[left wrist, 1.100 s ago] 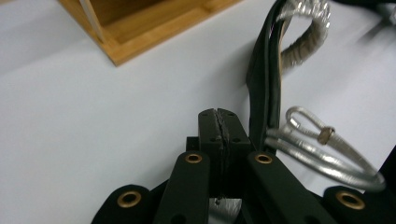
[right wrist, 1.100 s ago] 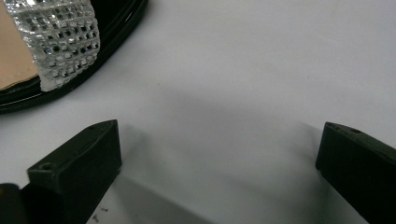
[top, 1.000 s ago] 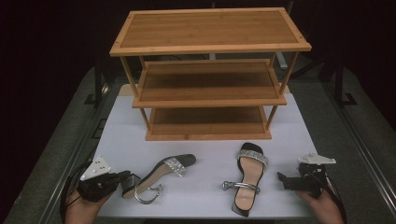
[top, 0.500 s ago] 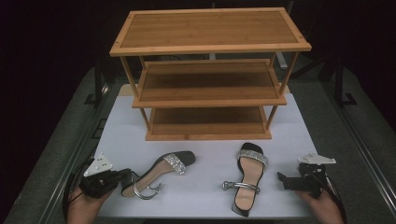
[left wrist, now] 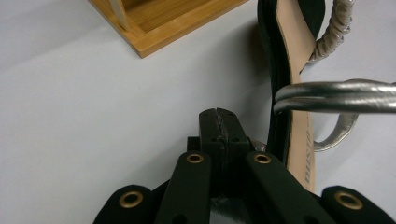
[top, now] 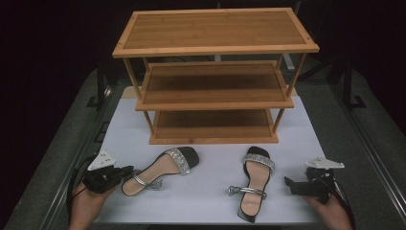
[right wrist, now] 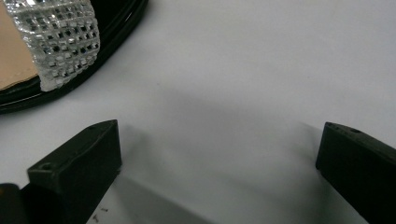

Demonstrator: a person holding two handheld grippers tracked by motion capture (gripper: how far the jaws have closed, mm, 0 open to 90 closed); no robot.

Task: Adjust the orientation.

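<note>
Two black sandals with glittery toe bands lie on the white mat. The left sandal (top: 160,168) lies slanted, its silver ankle strap (left wrist: 336,95) near its heel. My left gripper (top: 128,170) is shut with nothing in it. In the left gripper view its shut tips (left wrist: 218,115) sit just beside the heel end of that sandal (left wrist: 299,70). The right sandal (top: 254,184) points toward the rack. My right gripper (top: 288,183) stands open on the mat to its right, apart from it. Between its wide black jaws (right wrist: 217,163) is bare mat, with the glittery band (right wrist: 56,42) ahead at the left.
A three-tier bamboo shoe rack (top: 215,81) stands at the back of the white mat (top: 210,158), and its shelves are bare. Its bottom corner (left wrist: 177,23) lies ahead of the left gripper. Dark grey table surface surrounds the mat.
My left gripper has slid a little forward and to the right, up against the left sandal's heel. That sandal has shifted slightly toward the rack. The right gripper has stayed still.
</note>
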